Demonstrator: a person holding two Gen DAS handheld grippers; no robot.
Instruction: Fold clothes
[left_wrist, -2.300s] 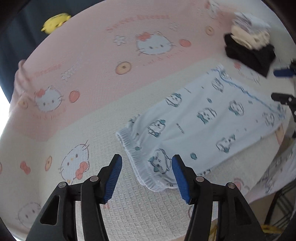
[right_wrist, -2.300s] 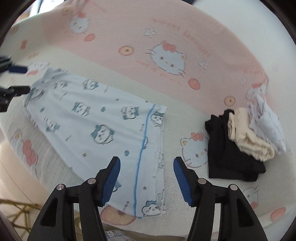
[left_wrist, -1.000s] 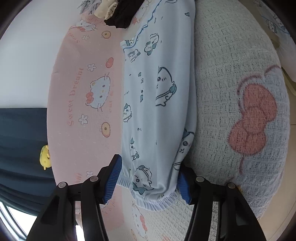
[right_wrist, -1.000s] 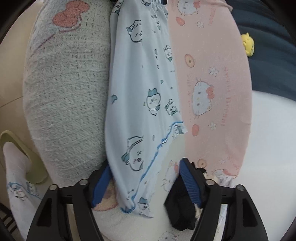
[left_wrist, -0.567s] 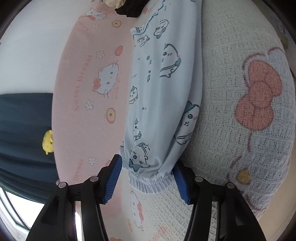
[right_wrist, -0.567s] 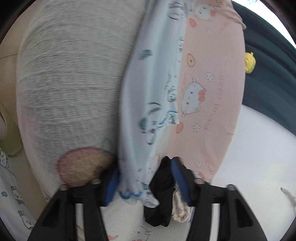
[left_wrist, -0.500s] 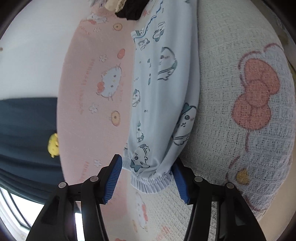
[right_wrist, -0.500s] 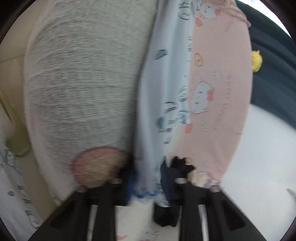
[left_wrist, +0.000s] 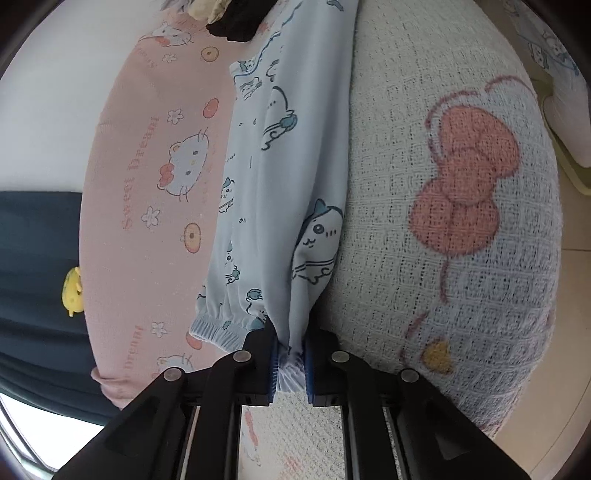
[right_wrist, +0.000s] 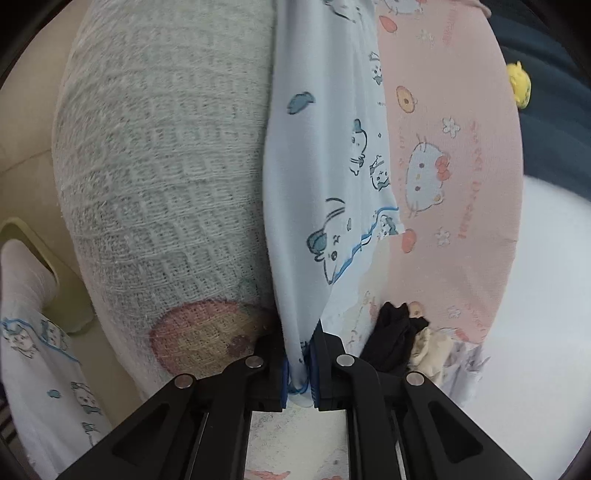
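I've got both claws clamped tight: left gripper (left_wrist: 290, 363) on the pyjama trousers (left_wrist: 280, 177) elastic cuff, right gripper (right_wrist: 298, 373) on their blue-trimmed end; one folded pile (right_wrist: 410, 343) nearby.

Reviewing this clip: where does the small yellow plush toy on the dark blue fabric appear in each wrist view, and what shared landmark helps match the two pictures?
Left wrist view: the yellow plush toy is at the far left edge, below mid-height, on the dark blue fabric.
Right wrist view: the toy is at the upper right, on the same fabric.
Shared landmark: the pale blue printed garment running up the centre, with the pink cat-print blanket between it and the toy.
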